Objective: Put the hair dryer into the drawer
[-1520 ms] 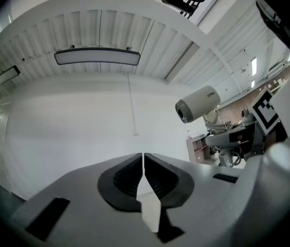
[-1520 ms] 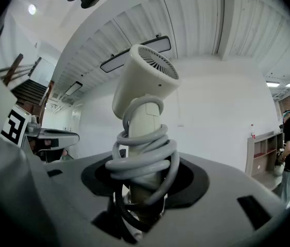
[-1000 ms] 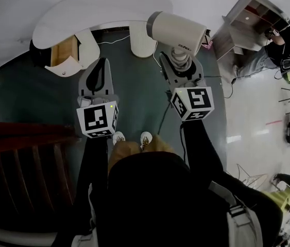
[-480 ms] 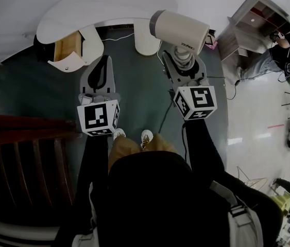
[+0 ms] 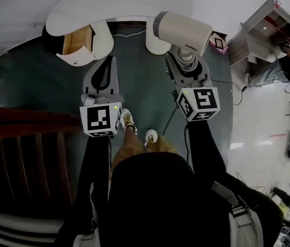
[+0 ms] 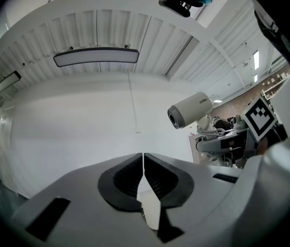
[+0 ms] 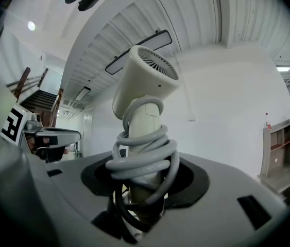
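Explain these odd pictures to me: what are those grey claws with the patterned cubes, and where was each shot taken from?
No robot here: a person holds a two-jaw gripper in each hand. The downward picture comes from a camera on their head; the other two from cameras riding on the grippers. The right gripper clamps the handle of a cream hair dryer, cord wound round. The left gripper is shut and empty. Ahead stands a white table with an open drawer. The cubes belong to the grippers.
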Motion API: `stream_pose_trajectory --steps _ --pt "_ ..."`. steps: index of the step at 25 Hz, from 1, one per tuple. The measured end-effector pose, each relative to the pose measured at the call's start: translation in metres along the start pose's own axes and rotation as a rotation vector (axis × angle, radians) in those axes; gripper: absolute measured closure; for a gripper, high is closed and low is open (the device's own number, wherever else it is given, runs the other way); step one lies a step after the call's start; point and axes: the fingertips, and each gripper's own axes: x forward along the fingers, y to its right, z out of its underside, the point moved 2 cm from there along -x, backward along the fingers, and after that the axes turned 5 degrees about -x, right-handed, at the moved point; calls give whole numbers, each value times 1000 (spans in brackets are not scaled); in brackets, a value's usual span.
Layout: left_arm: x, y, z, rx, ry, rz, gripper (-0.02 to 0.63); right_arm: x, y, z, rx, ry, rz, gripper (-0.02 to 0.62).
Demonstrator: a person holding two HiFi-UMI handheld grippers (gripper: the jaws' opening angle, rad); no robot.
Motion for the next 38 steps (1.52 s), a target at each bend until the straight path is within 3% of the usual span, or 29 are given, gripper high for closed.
stream_pose_trajectory --steps 10,21,38 --pt "41 -74 10 -18 12 -9 584 87 -28 -3 -13 -14 -43 353" --pt "89 -186 29 -42 7 -38 584 207 -70 -6 -27 -41 -71 353" --pt "94 -295 57 -34 -36 -125 586 317 -153 4 -20 -54 -209 353"
